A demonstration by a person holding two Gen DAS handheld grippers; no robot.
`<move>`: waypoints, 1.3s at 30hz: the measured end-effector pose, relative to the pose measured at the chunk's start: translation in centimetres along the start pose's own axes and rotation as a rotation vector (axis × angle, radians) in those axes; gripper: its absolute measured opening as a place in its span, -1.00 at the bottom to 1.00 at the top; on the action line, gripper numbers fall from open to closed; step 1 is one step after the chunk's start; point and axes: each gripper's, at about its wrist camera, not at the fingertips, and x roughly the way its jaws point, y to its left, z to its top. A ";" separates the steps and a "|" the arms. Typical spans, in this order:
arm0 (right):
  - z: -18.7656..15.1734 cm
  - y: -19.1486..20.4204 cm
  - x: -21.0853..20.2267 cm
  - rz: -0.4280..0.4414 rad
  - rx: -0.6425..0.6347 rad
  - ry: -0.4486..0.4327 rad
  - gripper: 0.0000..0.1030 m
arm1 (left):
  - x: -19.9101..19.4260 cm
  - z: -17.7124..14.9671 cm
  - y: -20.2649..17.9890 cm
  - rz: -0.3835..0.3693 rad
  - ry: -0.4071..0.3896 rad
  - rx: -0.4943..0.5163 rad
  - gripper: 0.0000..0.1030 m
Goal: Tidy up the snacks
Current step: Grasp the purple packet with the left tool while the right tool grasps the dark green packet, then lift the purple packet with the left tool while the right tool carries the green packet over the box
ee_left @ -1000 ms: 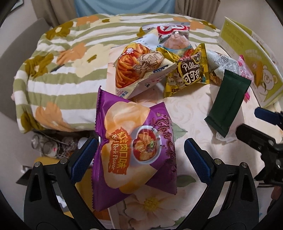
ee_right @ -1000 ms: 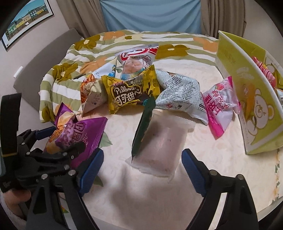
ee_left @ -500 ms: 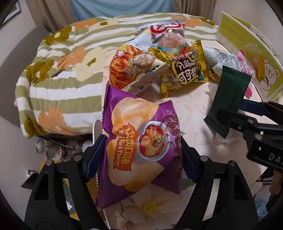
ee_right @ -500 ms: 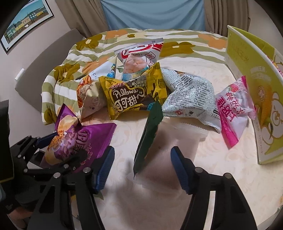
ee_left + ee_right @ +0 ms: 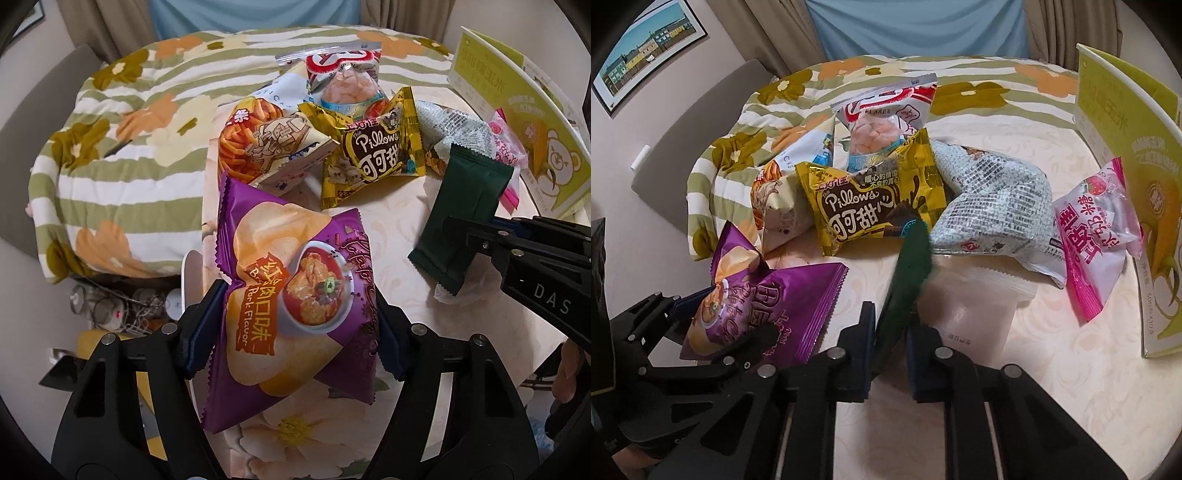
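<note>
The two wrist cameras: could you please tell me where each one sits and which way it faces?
Left wrist: on the left gripper, tilted down at the purple chip bag it clamps; the right gripper enters at right.
Right wrist: on the right gripper, tilted down at the green packet it pinches; the left gripper shows at left.
Shared: both bags, the yellow Pillows bag.

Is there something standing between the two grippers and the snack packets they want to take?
Nothing visible does. The left gripper has just been closing its jaws and now presses on the purple chip bag. The right gripper has just closed its jaws on the dark green packet.
</note>
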 end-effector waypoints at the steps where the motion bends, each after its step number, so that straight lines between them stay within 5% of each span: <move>1: 0.0 -0.2 0.0 0.003 0.001 0.001 -0.75 | -0.1 0.0 0.1 -0.001 -0.001 -0.004 0.34; 24: 0.8 -0.3 -1.2 0.070 0.053 -0.014 -0.83 | -3.0 0.4 1.9 -0.030 -0.046 -0.052 0.34; 39: 3.0 2.0 2.1 0.062 -0.055 0.035 -0.83 | -2.9 -0.2 3.4 -0.017 -0.041 -0.104 0.34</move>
